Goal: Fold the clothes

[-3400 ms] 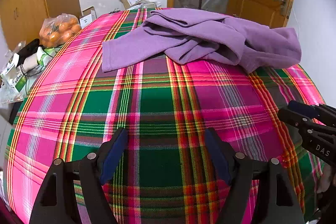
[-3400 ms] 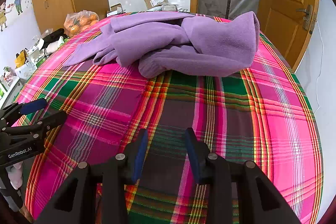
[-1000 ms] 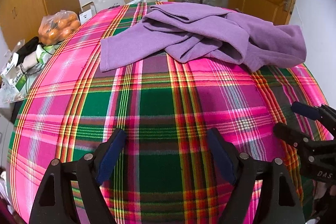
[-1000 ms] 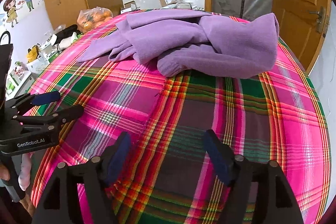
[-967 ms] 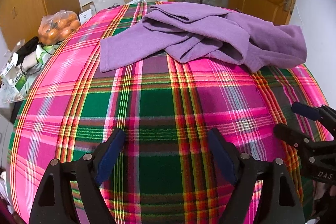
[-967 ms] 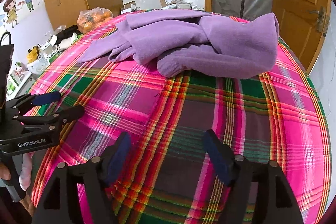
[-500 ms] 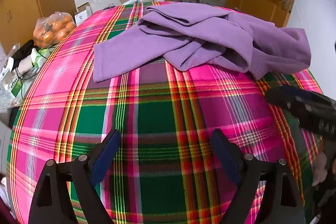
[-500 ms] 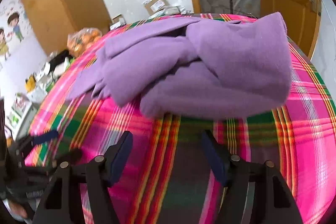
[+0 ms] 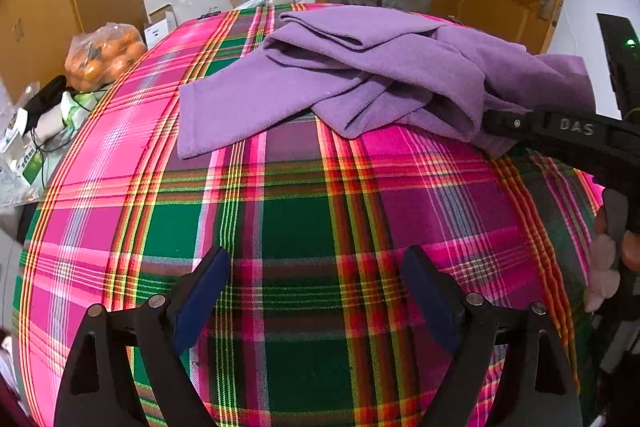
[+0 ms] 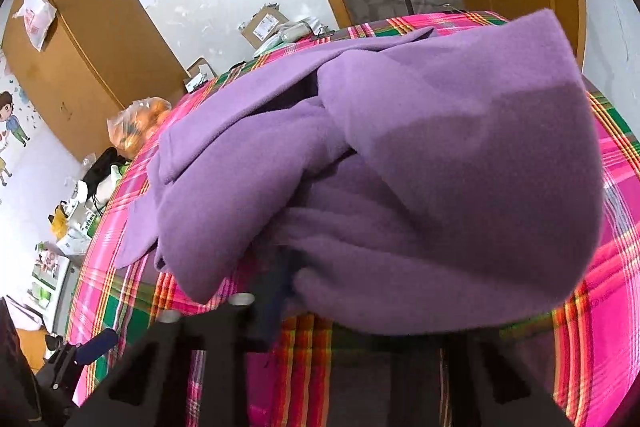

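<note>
Garment (image 9: 380,67) edge between closing fingers (image 10: 276,291)

Left hand-held gripper (image 9: 316,291) spread wide, angled down, right hand-held gripper (image 10: 340,291) closing, rolled

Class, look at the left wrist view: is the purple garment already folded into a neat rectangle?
No. The purple garment lies crumpled in loose overlapping layers on the plaid cloth.

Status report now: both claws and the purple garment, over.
Left claw open, over bare plaid cloth. Right claw closing on purple garment edge. Nothing in the way.
</note>
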A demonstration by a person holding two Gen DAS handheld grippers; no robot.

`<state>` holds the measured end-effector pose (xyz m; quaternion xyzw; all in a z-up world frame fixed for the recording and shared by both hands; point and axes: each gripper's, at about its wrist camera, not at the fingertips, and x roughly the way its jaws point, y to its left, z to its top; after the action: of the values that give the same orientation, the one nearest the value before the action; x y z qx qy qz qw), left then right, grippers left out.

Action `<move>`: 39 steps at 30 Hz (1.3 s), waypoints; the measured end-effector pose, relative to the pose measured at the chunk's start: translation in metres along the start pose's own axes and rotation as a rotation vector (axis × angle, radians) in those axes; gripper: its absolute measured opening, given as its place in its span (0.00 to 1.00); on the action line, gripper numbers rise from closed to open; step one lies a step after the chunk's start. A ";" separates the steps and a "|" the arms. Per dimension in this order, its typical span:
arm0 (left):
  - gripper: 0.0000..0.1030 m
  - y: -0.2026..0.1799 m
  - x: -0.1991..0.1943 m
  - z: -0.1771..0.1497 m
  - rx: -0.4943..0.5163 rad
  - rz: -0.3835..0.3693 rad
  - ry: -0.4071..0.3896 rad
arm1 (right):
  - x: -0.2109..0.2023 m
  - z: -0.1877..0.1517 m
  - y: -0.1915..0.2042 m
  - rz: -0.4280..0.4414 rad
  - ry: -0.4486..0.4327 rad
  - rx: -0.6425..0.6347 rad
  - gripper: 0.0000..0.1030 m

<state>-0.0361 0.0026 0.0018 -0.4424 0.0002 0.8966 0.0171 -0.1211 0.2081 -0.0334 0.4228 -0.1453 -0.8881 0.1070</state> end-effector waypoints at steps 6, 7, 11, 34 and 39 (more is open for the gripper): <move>0.87 0.001 0.000 0.000 -0.001 -0.003 -0.001 | -0.013 -0.005 0.001 0.028 -0.008 -0.022 0.06; 0.87 0.001 0.000 0.000 -0.001 -0.004 -0.001 | -0.018 -0.007 0.001 0.034 -0.010 -0.028 0.05; 0.87 0.001 -0.001 0.000 0.000 -0.009 -0.002 | -0.047 -0.018 0.004 0.062 -0.039 -0.062 0.05; 0.74 0.002 -0.041 0.003 -0.049 -0.203 -0.112 | -0.224 -0.060 -0.063 0.091 -0.267 0.022 0.04; 0.74 0.002 -0.031 0.011 -0.054 -0.234 -0.092 | -0.190 -0.066 -0.112 0.081 -0.150 0.186 0.07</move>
<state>-0.0262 0.0000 0.0332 -0.3980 -0.0763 0.9076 0.1097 0.0407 0.3612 0.0242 0.3570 -0.2516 -0.8949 0.0917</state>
